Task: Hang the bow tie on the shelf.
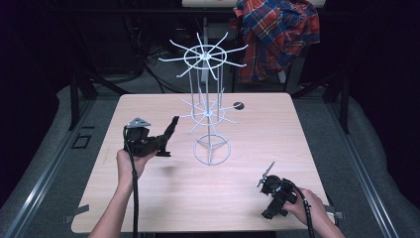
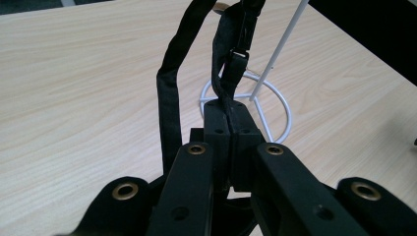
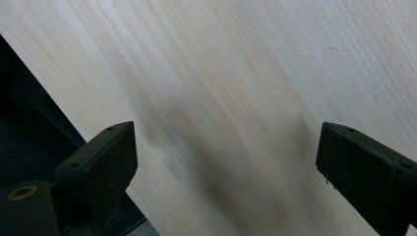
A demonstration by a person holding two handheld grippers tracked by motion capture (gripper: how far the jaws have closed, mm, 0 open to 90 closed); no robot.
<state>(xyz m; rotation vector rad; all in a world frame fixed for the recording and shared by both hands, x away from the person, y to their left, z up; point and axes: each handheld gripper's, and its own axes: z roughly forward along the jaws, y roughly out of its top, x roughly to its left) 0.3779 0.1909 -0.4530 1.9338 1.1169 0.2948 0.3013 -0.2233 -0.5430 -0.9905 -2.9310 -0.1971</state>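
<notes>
- Black strap [image 2: 169, 98] with a buckle piece: pinched between the closed jaws of the left gripper [image 1: 166, 141]. In the left gripper view it rises from the jaw tips and loops over and down the left side; the buckle [image 2: 239, 55] sits above the tips.
- Left gripper: held above the tabletop [image 1: 148, 198] at about 9 o'clock from the rack base, jaws pointing toward the rack. Strap end sticks up from the jaws in the high view. The left hand [image 1: 130, 161] grips it from below; a cable trails toward the near edge.
- White wire rack [image 1: 210, 106]: stands upright near the tabletop centre, on a ring base [image 1: 212, 151], with two tiers of radiating hooks. In the left gripper view the base ring lies just beyond the jaw tips.
- Right gripper [image 1: 265, 176]: at about 4 o'clock from the rack base, near the front right corner, well apart from the rack. Jaws spread wide, nothing between them; bare wood shows beneath in the right gripper view. The right hand [image 1: 309, 208] holds it.
- Small dark round spot [image 1: 238, 105] on the tabletop at about 1 o'clock from the rack base.
- Plaid shirt [image 1: 275, 34] hangs beyond the far edge, at 12 to 1 o'clock.
</notes>
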